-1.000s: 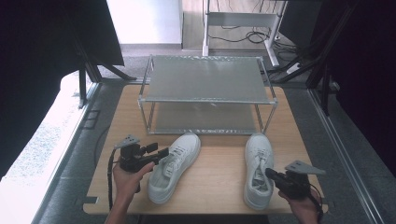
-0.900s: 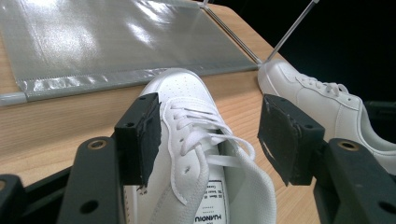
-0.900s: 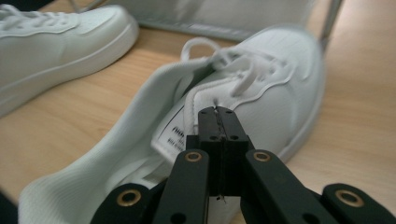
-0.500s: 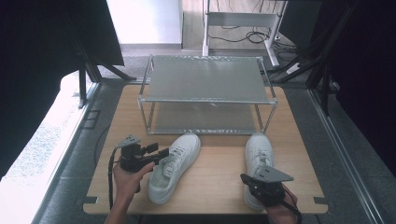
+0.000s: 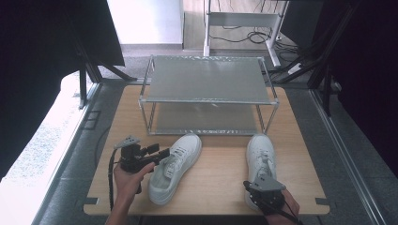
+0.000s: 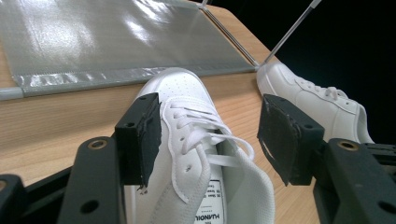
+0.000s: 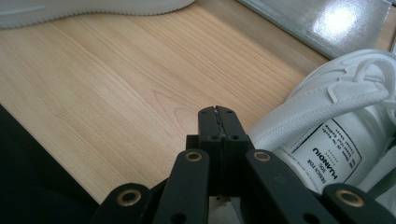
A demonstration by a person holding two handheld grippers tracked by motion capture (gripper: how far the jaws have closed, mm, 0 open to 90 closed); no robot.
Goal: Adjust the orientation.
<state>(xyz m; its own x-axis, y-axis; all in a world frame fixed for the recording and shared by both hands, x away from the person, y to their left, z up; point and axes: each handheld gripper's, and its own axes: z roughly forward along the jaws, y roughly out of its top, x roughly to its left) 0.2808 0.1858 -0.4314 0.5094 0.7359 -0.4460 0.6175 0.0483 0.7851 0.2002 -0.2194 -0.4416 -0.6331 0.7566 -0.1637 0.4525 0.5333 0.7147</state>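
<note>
Showing two white shoes on a wooden counter (image 5: 220,180) in front of a two-tier metal rack (image 5: 206,91), with a handheld gripper at each shoe. The left gripper (image 6: 210,135) is released: its jaws stand wide apart, one on either side of the left shoe (image 5: 174,166), straddling the laces and the tongue. Its pads do not yet press on the shoe, which lies flat directly between and just ahead of the jaws, toe pointing away toward the rack. The right gripper (image 7: 218,114) is clenched on nothing, its two jaws pressed flat together. The right shoe (image 7: 345,126) lies just beside this gripper's tip, heel collar and tongue label nearest it; whether the jaws touch the collar cannot be told. In the high view the right gripper (image 5: 264,191) sits over the heel end of that shoe (image 5: 260,157), toe again toward the rack. Judged from this layout, the work appears to be at its start: both shoes rest on the counter, neither is lifted, and both rack shelves stand bare. Grasping, lifting and placing each shoe likely remain.
</note>
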